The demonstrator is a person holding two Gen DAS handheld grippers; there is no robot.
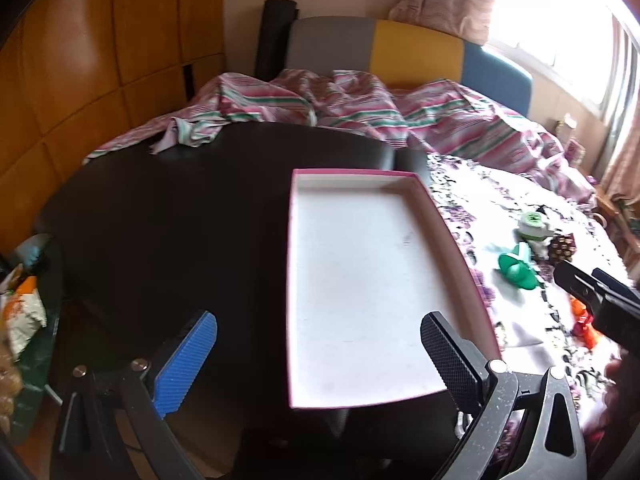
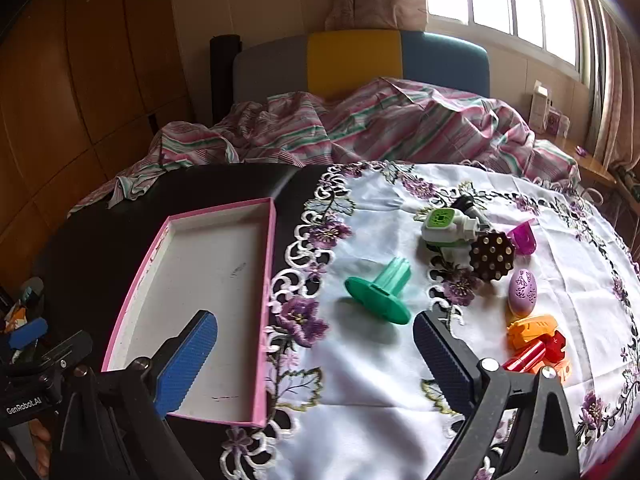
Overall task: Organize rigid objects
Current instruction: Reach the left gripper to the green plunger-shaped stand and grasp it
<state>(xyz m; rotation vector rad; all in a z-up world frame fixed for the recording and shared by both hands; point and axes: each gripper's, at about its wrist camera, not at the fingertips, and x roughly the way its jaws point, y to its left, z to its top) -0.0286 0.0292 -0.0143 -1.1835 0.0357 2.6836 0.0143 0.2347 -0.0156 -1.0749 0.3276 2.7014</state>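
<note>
**Black frames, blue and black pads**

The left gripper (image 1: 319,354) has a black frame of angled struts joined by round silver screws. Its finger at 8 o'clock wears a ridged blue pad (image 1: 184,364); the one at 4 o'clock has a black dimpled pad.

The right gripper (image 2: 316,360) is built alike, with pale speckles on its struts, silver screw heads and ridged blue pads (image 2: 185,362). White "GenRobot.AI" lettering marks a black body at 8 o'clock.
</note>
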